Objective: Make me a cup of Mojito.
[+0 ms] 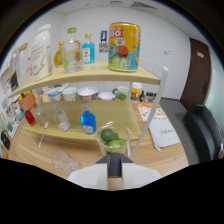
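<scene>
Limes [111, 139], a couple of green ones, sit in a clear plastic cup [113, 136] just ahead of the gripper [114, 165], close to the front edge of the lower shelf [75, 131]. Of the tongs you only get a dark strip running up the middle with pale housing either side, so honestly I cannot tell if they're spread, pressed together or pinching the cup's base.

Left of the fingers, down on the wooden table [30, 157], there's something clear and crinkly, looks like plastic, hard to say more.

Next to the cup on the lower shelf stands a small blue bottle [88, 121], then a few clear glass bottles further left, one with a red cap. Behind those is a row of white tubs and small cups along the back.

Up on the top shelf [100, 74], a big yellow and orange drink can [123, 46] sits right near the edge. Left of it is a blue-labelled bottle [88, 49], a clear bottle with a green cap [72, 51], and a tall white container [41, 52].

Off to the right, papers [159, 125] lie on the table, with a dark chair [202, 131] and a brown door [196, 70] beyond.
</scene>
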`<state>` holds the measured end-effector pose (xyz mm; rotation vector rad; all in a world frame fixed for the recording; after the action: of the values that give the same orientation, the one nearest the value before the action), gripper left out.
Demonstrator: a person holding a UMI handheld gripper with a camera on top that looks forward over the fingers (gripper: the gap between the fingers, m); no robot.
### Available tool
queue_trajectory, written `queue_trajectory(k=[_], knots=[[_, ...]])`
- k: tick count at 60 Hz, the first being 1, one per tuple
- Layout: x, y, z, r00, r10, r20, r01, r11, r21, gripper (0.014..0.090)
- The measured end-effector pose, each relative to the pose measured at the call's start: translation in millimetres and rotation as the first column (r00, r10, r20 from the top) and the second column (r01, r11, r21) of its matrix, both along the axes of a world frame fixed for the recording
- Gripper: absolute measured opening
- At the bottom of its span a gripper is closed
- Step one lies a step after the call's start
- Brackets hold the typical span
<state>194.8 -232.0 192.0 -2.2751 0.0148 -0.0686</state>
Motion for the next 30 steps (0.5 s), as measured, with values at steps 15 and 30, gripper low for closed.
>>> queue_trajectory(k=[15, 30], knots=[[-50, -38, -48, 0.999, -0.03, -0.014, 0.029, 0.997, -0.071, 0.0161], [-74, -36, -54, 0.997, -0.031, 0.071, 0.035, 0.998, -0.058, 0.0162]])
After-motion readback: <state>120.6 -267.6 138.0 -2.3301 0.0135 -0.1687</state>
